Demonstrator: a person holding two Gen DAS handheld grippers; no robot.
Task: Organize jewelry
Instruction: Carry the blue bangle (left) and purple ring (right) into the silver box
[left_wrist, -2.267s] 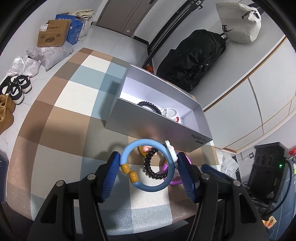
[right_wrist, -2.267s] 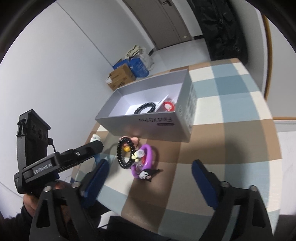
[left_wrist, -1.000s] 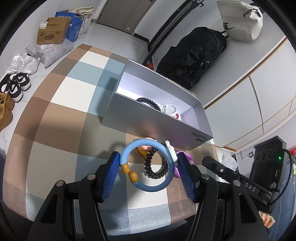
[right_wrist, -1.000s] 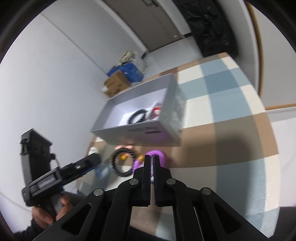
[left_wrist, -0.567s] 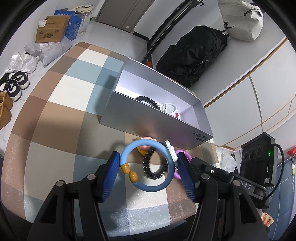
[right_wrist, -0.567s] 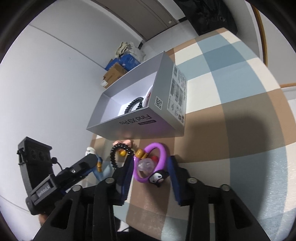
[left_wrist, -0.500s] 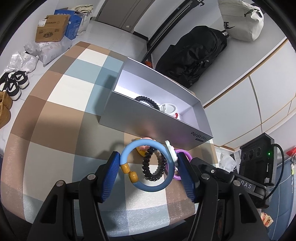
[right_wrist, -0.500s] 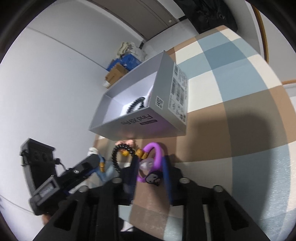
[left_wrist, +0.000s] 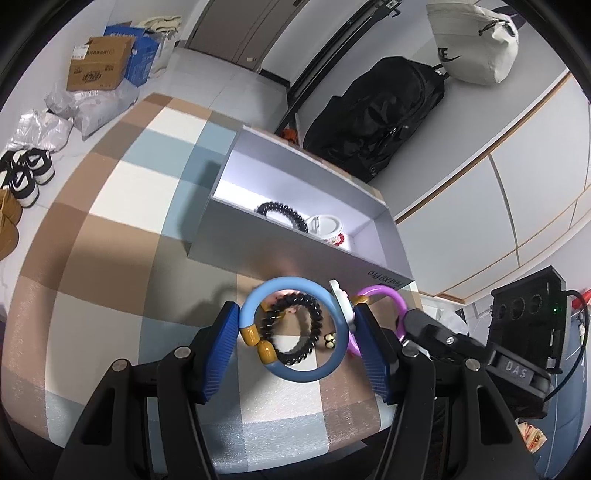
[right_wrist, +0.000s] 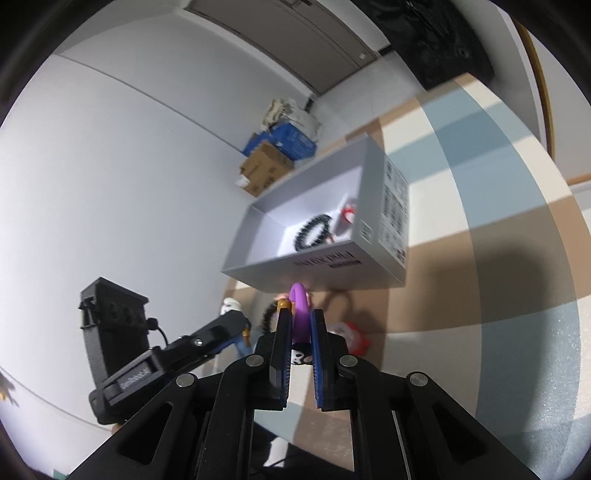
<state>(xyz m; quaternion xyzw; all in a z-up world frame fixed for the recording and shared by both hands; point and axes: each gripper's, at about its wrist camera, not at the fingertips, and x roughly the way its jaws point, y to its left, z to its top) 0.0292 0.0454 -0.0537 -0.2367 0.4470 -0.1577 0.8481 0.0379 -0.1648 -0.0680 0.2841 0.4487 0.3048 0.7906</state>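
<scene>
My left gripper (left_wrist: 295, 332) is shut on a blue bracelet (left_wrist: 306, 371) with amber beads and a white charm, held above the checked tablecloth (left_wrist: 110, 229). My right gripper (right_wrist: 298, 325) is shut on a purple bracelet (right_wrist: 299, 302), lifted edge-on; it also shows in the left wrist view (left_wrist: 384, 295). A black bead bracelet (left_wrist: 291, 334) lies on the cloth below. The open silver box (left_wrist: 280, 247) holds a black bracelet (left_wrist: 282, 214) and a white one with red (left_wrist: 327, 227).
A small red and white item (right_wrist: 351, 338) lies on the cloth by the right gripper. A black backpack (left_wrist: 376, 114) and white bag (left_wrist: 472, 37) sit behind the table. Cartons (left_wrist: 99, 66) and shoes (left_wrist: 26, 173) are on the floor at the left.
My right gripper came down around the purple bracelet, shut on it and lifted it off the cloth. My left gripper kept holding the blue bracelet in nearly the same place.
</scene>
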